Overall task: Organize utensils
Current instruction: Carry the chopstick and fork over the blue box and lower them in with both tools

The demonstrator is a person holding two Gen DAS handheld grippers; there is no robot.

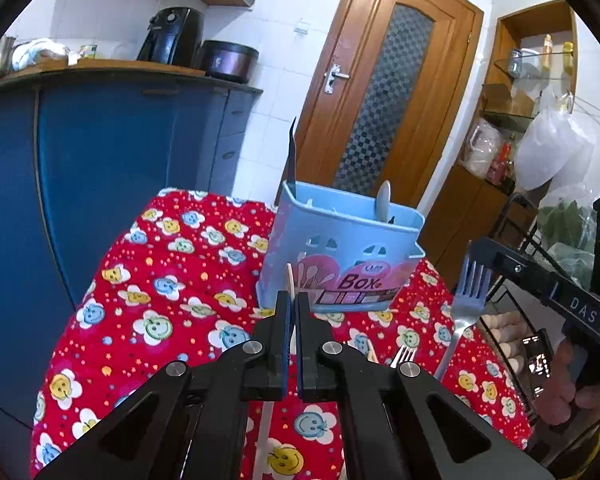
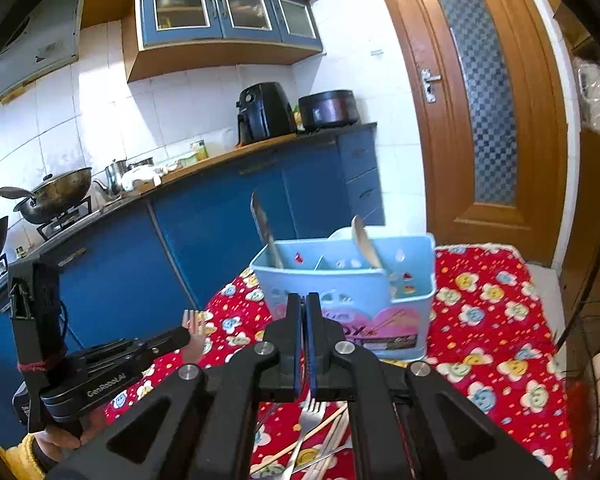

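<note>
Left wrist view: left gripper (image 1: 293,300) fingers nearly together, pinching a thin pale stick, probably a chopstick (image 1: 290,280), which pokes up between the tips and runs down under the body; in the right wrist view the same gripper (image 2: 180,336) shows at left with something pale at its tip, too blurred to name. Just past the tips stands the light blue utensil box (image 1: 340,256), upright on the red smiley-flower cloth (image 1: 160,280), printed "Box" on the front. A knife (image 1: 291,152) sticks up from its left compartment, a pale spoon (image 1: 383,200) leans in a compartment further right. Right gripper (image 1: 500,264) enters from the right, clamped on a metal fork (image 1: 470,284), tines up, held above the cloth beside the box. Another fork (image 1: 403,356) lies on the cloth near the left fingers. Right wrist view: right gripper (image 2: 303,308) fingers closed down to a slit, the fork handle (image 2: 304,360) showing in the gap. Below lie a loose fork (image 2: 312,408) and chopsticks (image 2: 324,436) on the cloth (image 2: 492,320). Ahead the box (image 2: 340,292) with knife (image 2: 266,232) at left, spoon (image 2: 364,242) at right. Behind: blue cabinets (image 2: 220,220), air fryer (image 2: 262,112), cooker pot (image 2: 328,108), wok (image 2: 56,192), wooden door (image 2: 480,100).
</note>
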